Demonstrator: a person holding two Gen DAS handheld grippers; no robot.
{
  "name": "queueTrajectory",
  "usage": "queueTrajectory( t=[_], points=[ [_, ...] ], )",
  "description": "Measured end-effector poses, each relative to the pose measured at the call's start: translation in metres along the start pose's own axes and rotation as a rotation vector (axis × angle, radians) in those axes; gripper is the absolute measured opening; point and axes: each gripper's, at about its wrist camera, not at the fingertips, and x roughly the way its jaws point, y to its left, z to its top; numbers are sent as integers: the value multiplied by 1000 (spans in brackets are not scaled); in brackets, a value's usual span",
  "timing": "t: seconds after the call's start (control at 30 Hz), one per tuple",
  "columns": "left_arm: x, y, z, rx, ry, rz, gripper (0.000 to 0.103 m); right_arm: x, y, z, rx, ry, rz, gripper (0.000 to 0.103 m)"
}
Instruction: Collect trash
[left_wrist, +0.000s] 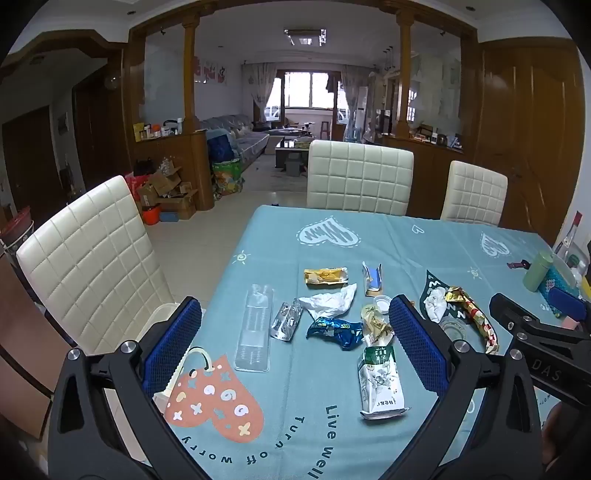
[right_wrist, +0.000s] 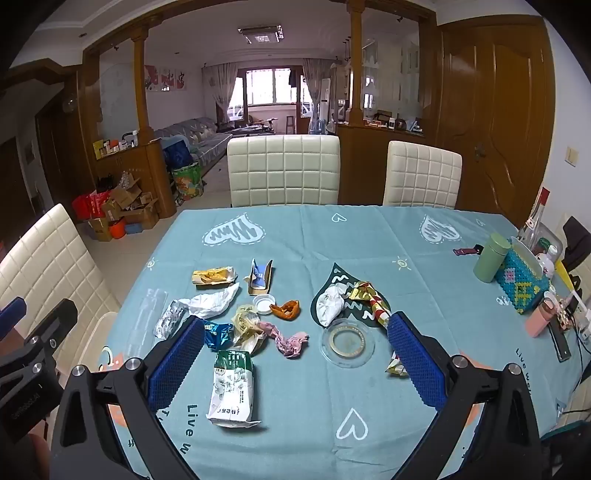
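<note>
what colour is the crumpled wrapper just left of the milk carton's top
Shiny blue wrapper, clearest in the left wrist view, beside the milk carton.

Cream quilted chairs (right_wrist: 283, 168) ring the tabletop (right_wrist: 369, 240); wood-panelled walls (right_wrist: 495, 110) frame a pale tiled floor (left_wrist: 258, 181), a sofa (left_wrist: 243, 138) and a bright curtained window (right_wrist: 271, 86).

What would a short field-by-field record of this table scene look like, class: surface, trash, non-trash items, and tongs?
surface: blue tablecloth
trash: green milk carton, blue wrapper, yellow wrapper, white tissue, orange peel
non-trash: glass ashtray, green flask
left tongs: open, holding nothing
right tongs: open, holding nothing
</note>
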Motion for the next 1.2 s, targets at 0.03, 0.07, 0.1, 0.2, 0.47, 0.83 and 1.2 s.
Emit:
queueTrajectory(
  t=[0.03,0.07,0.1,0.2,0.47,0.83,1.2],
  points=[
    [0,0,0,3,0,2,100,0,0,0,0,-1,0,97],
    [0,0,0,6,-2,3,100,0,0,0,0,-2,0,97],
    [0,-1,0,6,-3,3,100,0,0,0,0,-3,0,97],
    [0,0,0,5,-3,2,100,0,-1,0,1,-2,0,97],
    [0,-1,0,4,-1,0,100,0,-1,1,1,0,0,97],
    [-1,-1,0,4,1,0,100,0,-1,1,2,2,0,97],
    [2,-7,-2,3,6,-1,100,3,-6,-1,8,4,1,97]
  ],
)
